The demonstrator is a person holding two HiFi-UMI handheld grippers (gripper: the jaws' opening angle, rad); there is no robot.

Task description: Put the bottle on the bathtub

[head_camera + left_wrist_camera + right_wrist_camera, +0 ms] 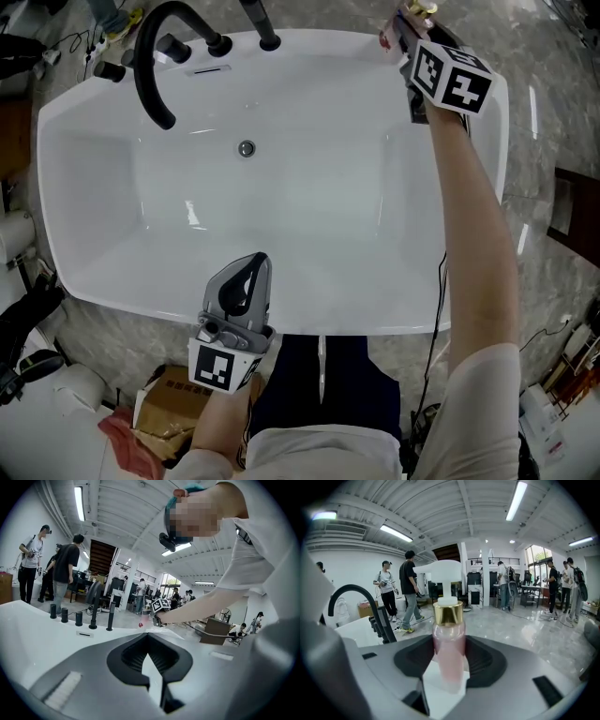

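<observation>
A pink bottle [449, 653] with a gold collar and a white pump stands upright between the jaws of my right gripper [449, 644], which is shut on it. In the head view this gripper [399, 34] is at the white bathtub's far right corner, and the bottle [387, 37] is over the tub's rim [356, 39]; contact with the rim cannot be told. My left gripper [255, 264] hovers over the near rim, shut and holding nothing. From the left gripper [147, 637] view the bottle [140, 625] is a small red spot across the tub.
A black curved faucet [155, 56] and its black handles [267, 28] stand on the far left rim. The drain [246, 148] is in the tub's floor. A cardboard box [164, 412] lies on the marble floor near my left. Several people [410, 590] walk about in the hall behind.
</observation>
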